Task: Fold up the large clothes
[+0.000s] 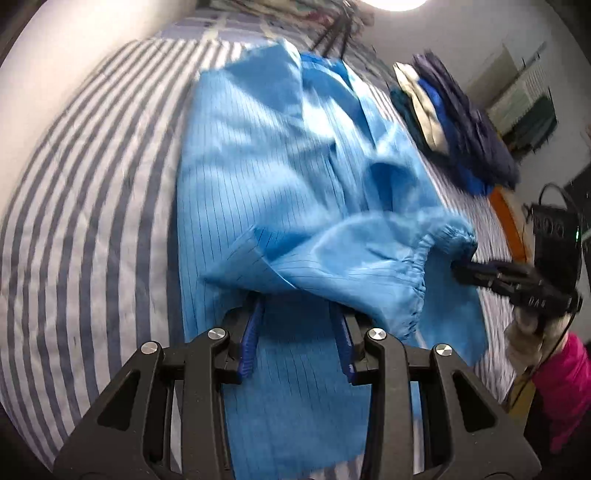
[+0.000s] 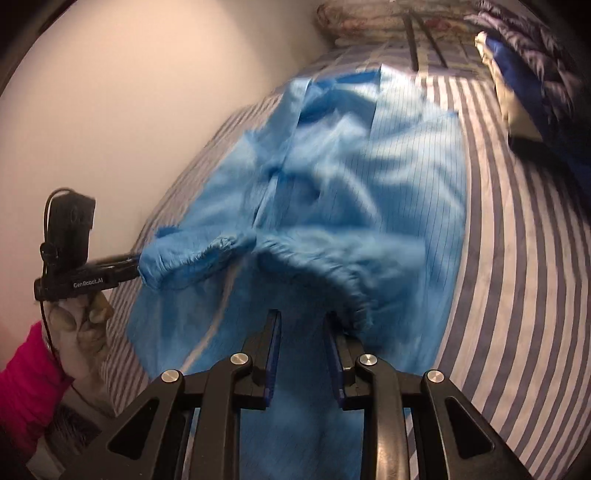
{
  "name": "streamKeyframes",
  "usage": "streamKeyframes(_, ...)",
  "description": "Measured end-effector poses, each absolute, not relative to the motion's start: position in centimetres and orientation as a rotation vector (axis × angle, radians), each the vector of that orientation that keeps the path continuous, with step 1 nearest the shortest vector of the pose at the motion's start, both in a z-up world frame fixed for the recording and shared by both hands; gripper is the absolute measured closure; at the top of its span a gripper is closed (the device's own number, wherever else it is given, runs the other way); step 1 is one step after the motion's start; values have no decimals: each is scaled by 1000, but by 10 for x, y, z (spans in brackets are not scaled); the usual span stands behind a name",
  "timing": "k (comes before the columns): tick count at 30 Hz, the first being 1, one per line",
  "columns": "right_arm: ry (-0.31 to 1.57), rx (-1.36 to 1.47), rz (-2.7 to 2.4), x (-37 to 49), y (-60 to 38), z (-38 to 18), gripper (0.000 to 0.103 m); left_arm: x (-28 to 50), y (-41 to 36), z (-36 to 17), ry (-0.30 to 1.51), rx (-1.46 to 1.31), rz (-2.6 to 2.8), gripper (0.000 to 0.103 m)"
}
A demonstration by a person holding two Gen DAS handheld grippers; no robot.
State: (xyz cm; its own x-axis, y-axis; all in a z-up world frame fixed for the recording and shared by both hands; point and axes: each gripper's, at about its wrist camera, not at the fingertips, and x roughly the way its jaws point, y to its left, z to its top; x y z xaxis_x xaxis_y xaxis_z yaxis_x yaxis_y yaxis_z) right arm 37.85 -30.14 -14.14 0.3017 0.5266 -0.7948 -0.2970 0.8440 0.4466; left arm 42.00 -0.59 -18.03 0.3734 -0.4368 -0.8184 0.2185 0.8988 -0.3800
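A large light-blue pinstriped garment (image 1: 280, 192) lies spread on a striped bed; it also shows in the right wrist view (image 2: 369, 192). My left gripper (image 1: 297, 306) has its jaws apart, with a sleeve's elastic cuff (image 1: 421, 280) draped over its fingertips, which are hidden. In the right wrist view the left gripper (image 2: 140, 267) reaches into a bunched cuff (image 2: 184, 258). My right gripper (image 2: 301, 321) has its jaws apart, with another gathered cuff (image 2: 347, 288) over its right fingertip. In the left wrist view the right gripper (image 1: 458, 273) pokes into the cuff.
The bed sheet (image 1: 92, 184) has grey and white stripes. A stack of folded dark-blue, white and blue clothes (image 1: 454, 122) sits at the far side of the bed, also in the right wrist view (image 2: 524, 74). A pale wall (image 2: 129, 92) borders the bed. Pillows (image 2: 369, 18) lie at the head.
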Motion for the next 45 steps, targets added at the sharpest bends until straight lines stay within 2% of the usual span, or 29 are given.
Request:
streamKeyframes(8, 1106, 236, 449, 403, -312, -131, 71, 454, 20, -171, 1033, -351, -257, 68)
streamKeyframes(10, 1101, 247, 433, 393, -321, -127, 57, 448, 26, -168, 1031, -336, -251, 65)
streamKeyframes(11, 1100, 266, 407, 386, -329, -127, 46, 442, 30, -168, 1034, -315, -250, 59)
streamKeyframes(12, 1102, 302, 392, 378, -338, -127, 45, 434, 35, -169, 1043, -298, -242, 53)
streamKeyframes(14, 1115, 367, 399, 357, -354, -131, 44, 419, 44, -173, 1067, -302, -239, 50)
streamKeyframes(19, 1192, 443, 449, 312, -364, -158, 44, 383, 63, -202, 1199, -412, -277, 49)
streamKeyframes(23, 1183, 551, 498, 300, -362, -174, 45, 368, 62, -206, 1195, -450, -309, 49)
streamKeyframes(25, 1174, 613, 532, 300, -361, -180, 56, 367, 57, -207, 1204, -470, -334, 52)
streamKeyframes(26, 1180, 621, 538, 302, -358, -183, 65, 368, 55, -208, 1208, -470, -342, 64)
streamKeyframes(27, 1186, 615, 538, 304, -355, -185, 76, 369, 50, -209, 1222, -469, -359, 82)
streamKeyframes(30, 1191, 591, 536, 304, -351, -179, 94, 371, 38, -211, 1229, -442, -349, 97)
streamKeyframes(33, 1188, 532, 544, 300, -347, -161, 99, 361, 29, -200, 1206, -377, -353, 100)
streamKeyframes(38, 1213, 460, 595, 275, -347, -136, 100, 321, 23, -184, 1215, -304, -395, 101)
streamKeyframes(45, 1300, 469, 608, 229, -342, -149, 101, 257, 28, -186, 1275, -259, -408, 101)
